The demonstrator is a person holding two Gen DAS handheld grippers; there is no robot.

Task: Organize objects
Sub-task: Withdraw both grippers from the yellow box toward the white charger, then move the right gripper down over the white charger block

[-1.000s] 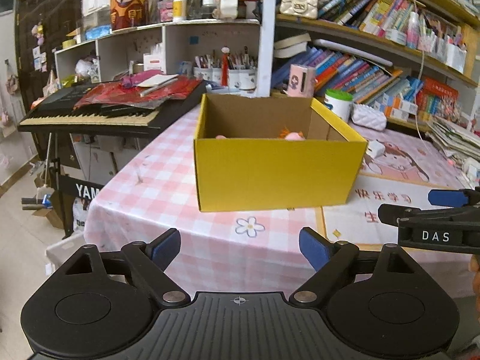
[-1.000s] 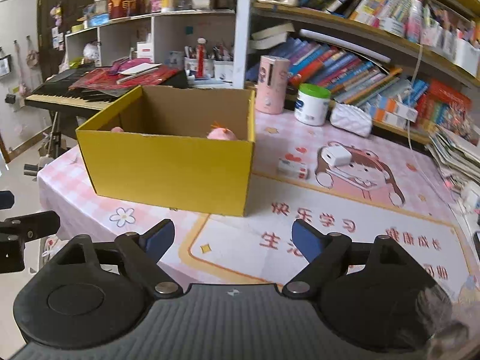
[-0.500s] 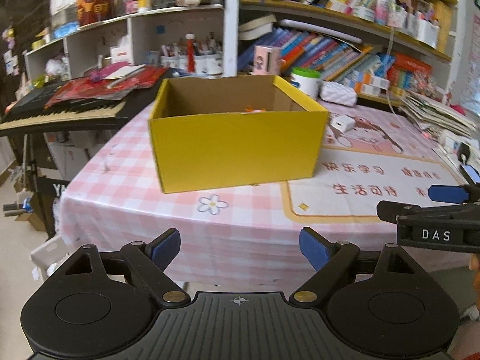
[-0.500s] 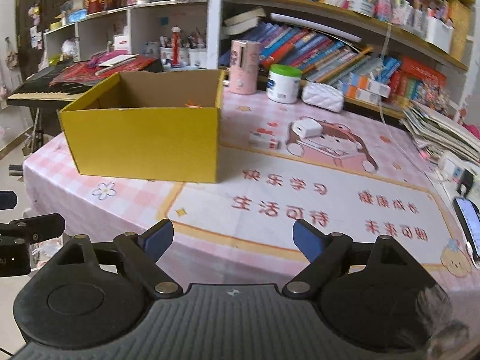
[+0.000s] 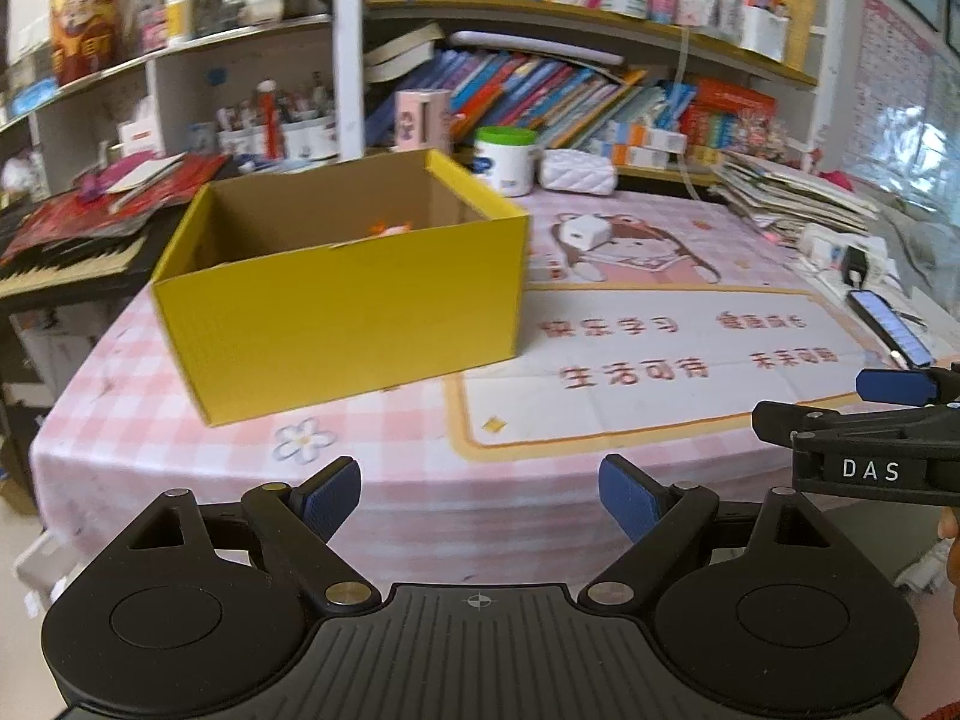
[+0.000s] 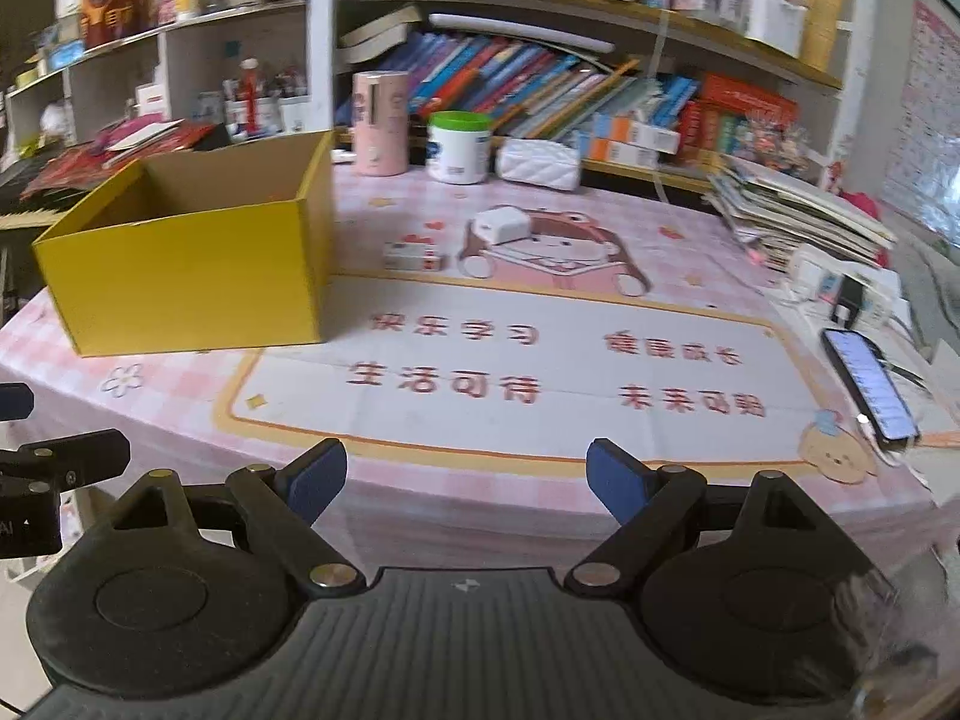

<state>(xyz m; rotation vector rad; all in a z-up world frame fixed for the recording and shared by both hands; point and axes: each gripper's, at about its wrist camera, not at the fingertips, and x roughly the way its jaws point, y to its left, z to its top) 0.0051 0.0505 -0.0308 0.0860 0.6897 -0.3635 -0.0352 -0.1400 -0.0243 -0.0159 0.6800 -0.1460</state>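
Jaws stand apart and empty on both left gripper (image 5: 480,498) and right gripper (image 6: 467,483), short of the desk (image 6: 600,480); we'd judge next pick is the white charger (image 6: 501,225), beside the yellow box (image 6: 192,276), w/ a square, low approach.

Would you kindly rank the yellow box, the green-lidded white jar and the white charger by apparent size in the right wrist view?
1. yellow box, though nearest the camera
2. green-lidded white jar
3. white charger
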